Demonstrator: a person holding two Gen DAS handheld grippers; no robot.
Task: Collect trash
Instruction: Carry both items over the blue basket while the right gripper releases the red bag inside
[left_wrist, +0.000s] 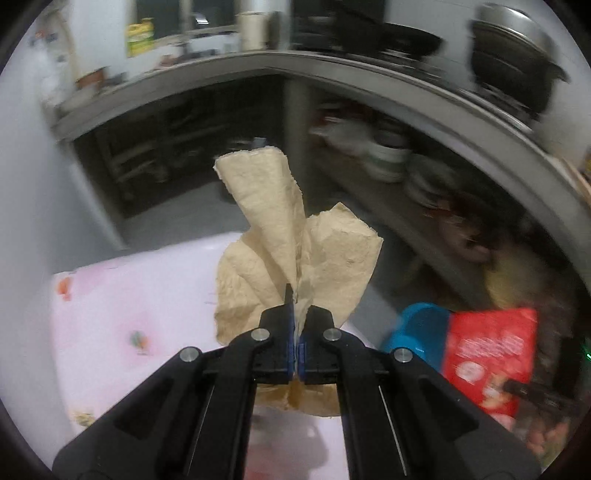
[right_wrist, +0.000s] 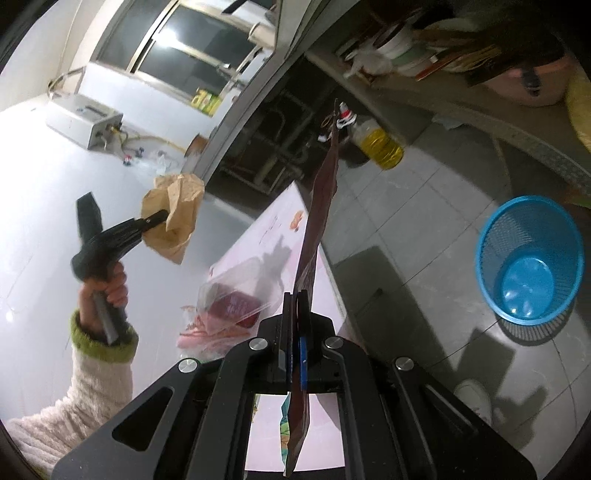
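Left gripper (left_wrist: 298, 321) is clamped on a crumpled brown paper (left_wrist: 291, 251), held up above the pink table (left_wrist: 147, 295). The left wrist view shows the paper's torn, creased folds close up. Only the right wrist view shows the person's hand (right_wrist: 107, 288) in a fuzzy cream sleeve (right_wrist: 74, 398) with a green cuff gripping that tool.

Right gripper (right_wrist: 295, 314) is closed on a flat dark maroon wrapper (right_wrist: 317, 229), seen edge-on, over the table's right edge. In the left view it reads as a red printed packet.

On the table: a clear plastic clamshell (right_wrist: 236, 295) with something red inside. A blue mesh wastebasket (right_wrist: 528, 258) stands empty on the grey tiled floor (right_wrist: 406, 206), right of the table. Behind the table is a kitchen counter (left_wrist: 332, 70) with blurred pots; a yellow oil bottle (right_wrist: 376, 142) sits on the floor under it.
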